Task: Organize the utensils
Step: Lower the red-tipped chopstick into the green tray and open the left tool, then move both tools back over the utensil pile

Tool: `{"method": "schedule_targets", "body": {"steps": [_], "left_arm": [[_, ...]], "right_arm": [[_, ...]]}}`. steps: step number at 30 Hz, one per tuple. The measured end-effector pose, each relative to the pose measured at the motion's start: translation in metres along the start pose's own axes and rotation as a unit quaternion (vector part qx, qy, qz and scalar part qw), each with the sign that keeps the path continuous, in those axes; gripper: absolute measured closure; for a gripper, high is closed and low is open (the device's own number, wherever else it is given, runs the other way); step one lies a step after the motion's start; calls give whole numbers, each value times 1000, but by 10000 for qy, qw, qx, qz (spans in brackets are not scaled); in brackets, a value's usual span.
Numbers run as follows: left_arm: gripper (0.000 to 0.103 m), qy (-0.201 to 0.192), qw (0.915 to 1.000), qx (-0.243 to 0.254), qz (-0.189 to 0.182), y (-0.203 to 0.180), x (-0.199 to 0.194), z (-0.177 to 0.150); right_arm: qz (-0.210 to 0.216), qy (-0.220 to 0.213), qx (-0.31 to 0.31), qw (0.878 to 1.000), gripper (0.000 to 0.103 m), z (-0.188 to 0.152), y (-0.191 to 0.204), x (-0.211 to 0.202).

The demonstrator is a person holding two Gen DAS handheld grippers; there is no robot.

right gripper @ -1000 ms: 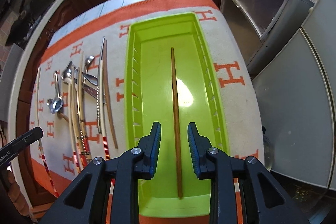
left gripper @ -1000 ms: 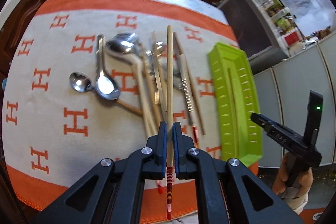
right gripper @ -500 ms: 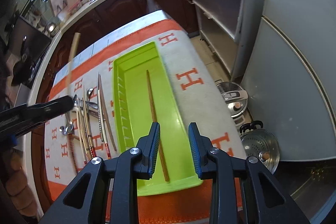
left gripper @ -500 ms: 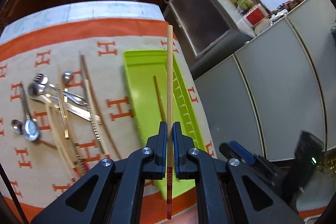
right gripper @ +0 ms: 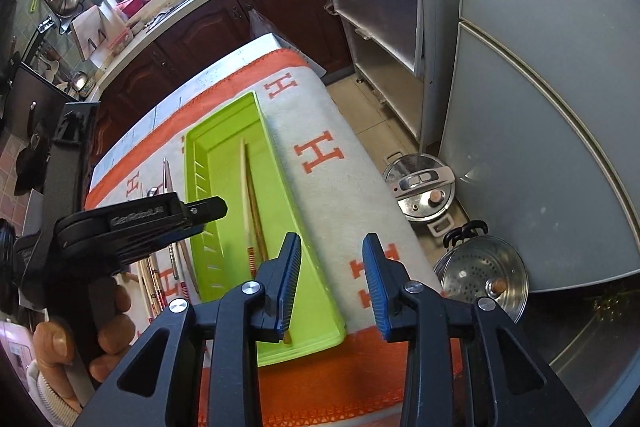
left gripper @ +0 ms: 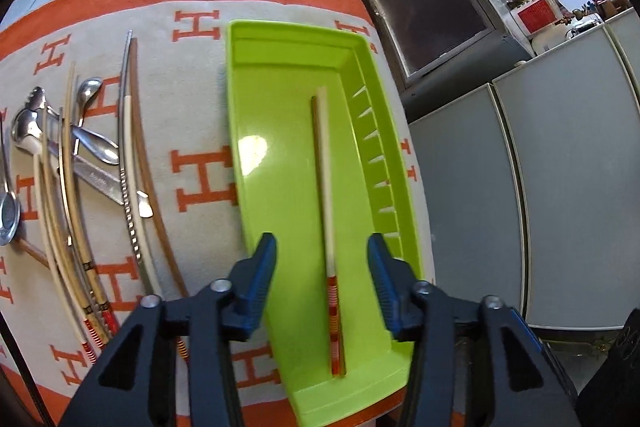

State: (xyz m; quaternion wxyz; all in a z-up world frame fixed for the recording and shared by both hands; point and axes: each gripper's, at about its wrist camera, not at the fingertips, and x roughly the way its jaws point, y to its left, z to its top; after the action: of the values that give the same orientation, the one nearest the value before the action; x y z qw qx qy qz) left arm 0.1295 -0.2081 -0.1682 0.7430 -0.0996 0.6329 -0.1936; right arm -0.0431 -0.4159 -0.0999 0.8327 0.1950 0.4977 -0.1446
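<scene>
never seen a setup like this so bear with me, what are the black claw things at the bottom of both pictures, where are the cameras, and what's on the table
No robot here: a person holds a pair of tongs in each hand, each with a wide-angle camera looking along its two fingers. One picture comes from the left tongs, the other from the right tongs; the right view also shows the person's hand gripping the left tool.

A cloth patterned with orange H letters covers the table. On it sits a green tray holding a pale chopstick with a red striped end beside a brown chopstick. Spoons and more chopsticks lie left of the tray.

Nothing is held: the left tongs have just opened over the tray and the pale chopstick lies in it. The right tongs are open and empty.
</scene>
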Motion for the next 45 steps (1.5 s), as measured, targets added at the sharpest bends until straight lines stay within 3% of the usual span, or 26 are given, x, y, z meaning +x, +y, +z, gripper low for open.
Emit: {"method": "schedule_targets", "body": {"steps": [2,11,19,22,29,38,45], "left_arm": [[53,-11,10000,69,-34,3,-8,-5],[50,-168,9986,267,432,37,-49,-26],[50,-702,9926,265,959,83,-102,-40],[45,-974,9886,157,1141,103,-126,-46],[42,-1287,9827,-103,1326,145,-158,-62],[42,-990,9883,-307,1119,179,-141,-70],[47,-600,9938,-366,859,190,-112,-73]], "right_arm": [[34,42,-13,10000,71,2,6,8],[194,205,-241,9993,71,-2,38,32],[295,235,-515,9980,71,-5,68,37],[325,194,-639,9972,71,-6,80,34],[529,172,-1013,9933,71,-12,115,25],[859,219,-1668,9820,71,-23,184,23],[1056,584,-1972,9729,71,-35,224,47]]}}
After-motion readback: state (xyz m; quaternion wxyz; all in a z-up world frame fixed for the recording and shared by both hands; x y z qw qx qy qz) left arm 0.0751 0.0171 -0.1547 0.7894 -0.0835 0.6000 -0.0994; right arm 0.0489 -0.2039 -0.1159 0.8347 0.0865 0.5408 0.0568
